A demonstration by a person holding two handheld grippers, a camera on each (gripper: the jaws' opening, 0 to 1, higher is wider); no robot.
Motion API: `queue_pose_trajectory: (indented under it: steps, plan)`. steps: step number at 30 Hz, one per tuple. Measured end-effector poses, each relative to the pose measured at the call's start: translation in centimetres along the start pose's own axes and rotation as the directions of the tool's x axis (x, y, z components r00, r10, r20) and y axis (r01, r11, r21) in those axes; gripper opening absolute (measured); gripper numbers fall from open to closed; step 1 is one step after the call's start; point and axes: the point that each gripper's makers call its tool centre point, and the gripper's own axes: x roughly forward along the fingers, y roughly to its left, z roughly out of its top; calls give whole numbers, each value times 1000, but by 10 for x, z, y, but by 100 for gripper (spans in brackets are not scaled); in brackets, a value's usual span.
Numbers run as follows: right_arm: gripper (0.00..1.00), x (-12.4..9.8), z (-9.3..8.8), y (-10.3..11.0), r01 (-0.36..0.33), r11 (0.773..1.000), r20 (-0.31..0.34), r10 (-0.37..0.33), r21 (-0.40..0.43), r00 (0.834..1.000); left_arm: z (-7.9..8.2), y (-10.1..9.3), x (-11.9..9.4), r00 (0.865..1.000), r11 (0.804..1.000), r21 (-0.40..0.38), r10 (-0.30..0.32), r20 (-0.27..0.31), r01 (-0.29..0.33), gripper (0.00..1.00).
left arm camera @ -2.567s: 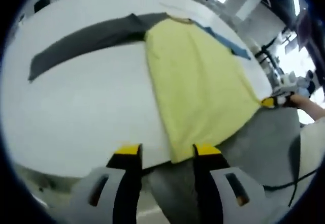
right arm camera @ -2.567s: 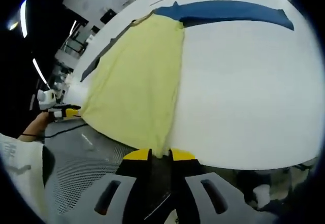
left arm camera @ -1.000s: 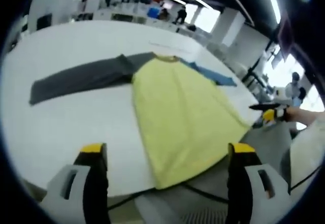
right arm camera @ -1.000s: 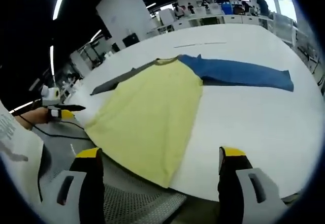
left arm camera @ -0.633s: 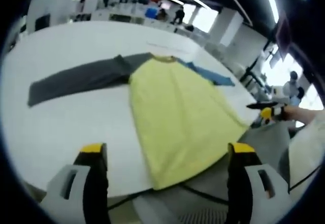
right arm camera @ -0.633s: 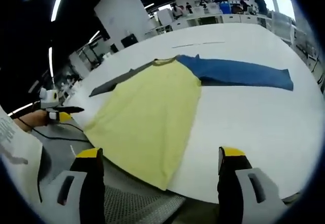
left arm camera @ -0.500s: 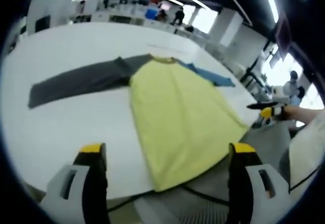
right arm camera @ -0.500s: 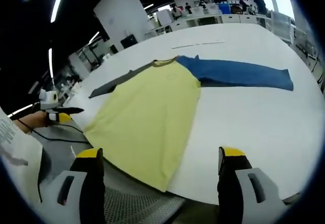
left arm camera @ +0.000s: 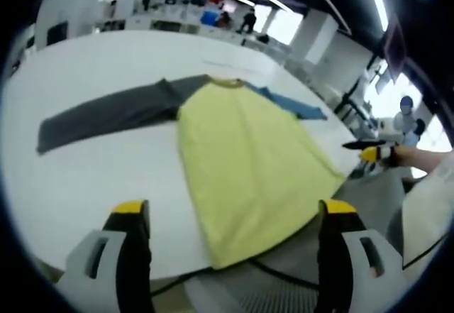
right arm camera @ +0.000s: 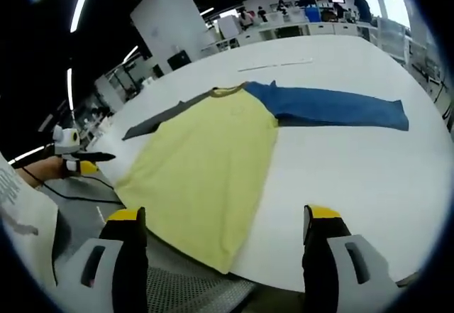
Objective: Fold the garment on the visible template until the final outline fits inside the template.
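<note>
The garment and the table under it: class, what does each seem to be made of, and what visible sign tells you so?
Garment: looks like soft matte knit fabric, likely cotton jersey; it lies limp and flat, and its hem droops over the table edge. The yellow body joins a grey sleeve and a blue sleeve. Table: a smooth, hard white top, perhaps laminate; faintly glossy, unwrinkled.

Left gripper (left arm camera: 230, 221) and right gripper (right arm camera: 223, 228) both hover with jaws spread wide apart, holding nothing, each hand-held.
</note>
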Motion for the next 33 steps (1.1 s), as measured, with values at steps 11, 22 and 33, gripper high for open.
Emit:
queue_pose_trajectory:
  steps: [11,22,33]
  plan:
    - [90,3,16,-13,24,999,39,-25,24,999,6,1,-2,1000,1000,9,7,11,-7,96]
    - [89,11,35,-43,67,998,49,-68,15,996,15,-6,-4,1000,1000,28,-3,28,2,97]
    - [88,18,56,-83,119,993,64,-120,20,991,56,-50,-10,994,987,138,-92,53,84,99]
